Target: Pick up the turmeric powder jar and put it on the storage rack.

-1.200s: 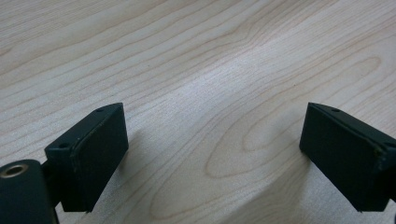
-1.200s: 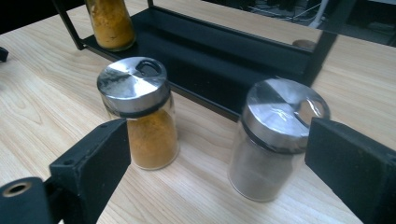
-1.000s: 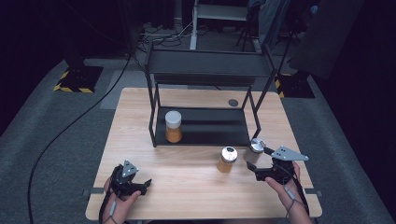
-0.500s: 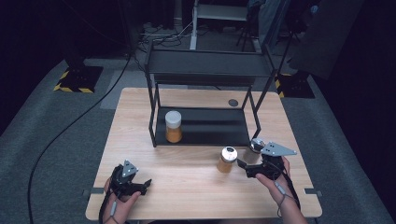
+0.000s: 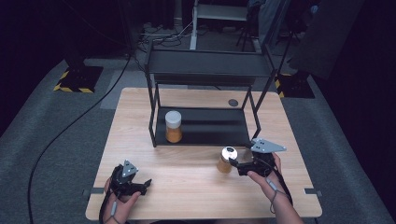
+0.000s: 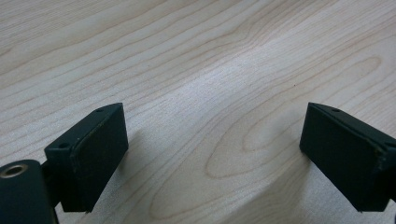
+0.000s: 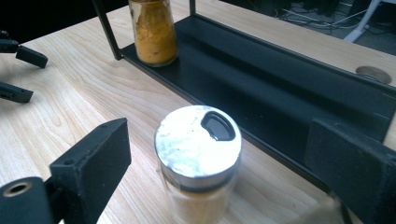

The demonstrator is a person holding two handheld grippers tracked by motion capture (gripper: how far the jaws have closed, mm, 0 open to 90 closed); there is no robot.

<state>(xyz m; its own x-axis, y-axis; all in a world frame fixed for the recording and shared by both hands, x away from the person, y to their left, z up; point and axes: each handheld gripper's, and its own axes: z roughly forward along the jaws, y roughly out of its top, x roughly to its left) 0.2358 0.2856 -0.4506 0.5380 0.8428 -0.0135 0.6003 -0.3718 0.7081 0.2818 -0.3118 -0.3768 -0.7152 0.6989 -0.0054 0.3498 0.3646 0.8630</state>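
Wooden table (image 5: 187,186): pale grain, rectangular, centre of the high view. Black metal rack (image 5: 208,70): two-tier, standing on the table's 12 o'clock half. Jar of orange powder (image 5: 173,127): white lid, upright on the rack's lower shelf at its 9 o'clock end. Round grommet (image 5: 233,102): tabletop, behind the rack. Black cable (image 5: 70,128): grey floor, at 9 o'clock. Yellow-and-black striped plate (image 5: 77,79): floor, 10 o'clock.

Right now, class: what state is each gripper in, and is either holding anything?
Left gripper: open, nothing between its jaws, over bare table.
Right gripper: open around the silver-lidded jar, pads not touching it.
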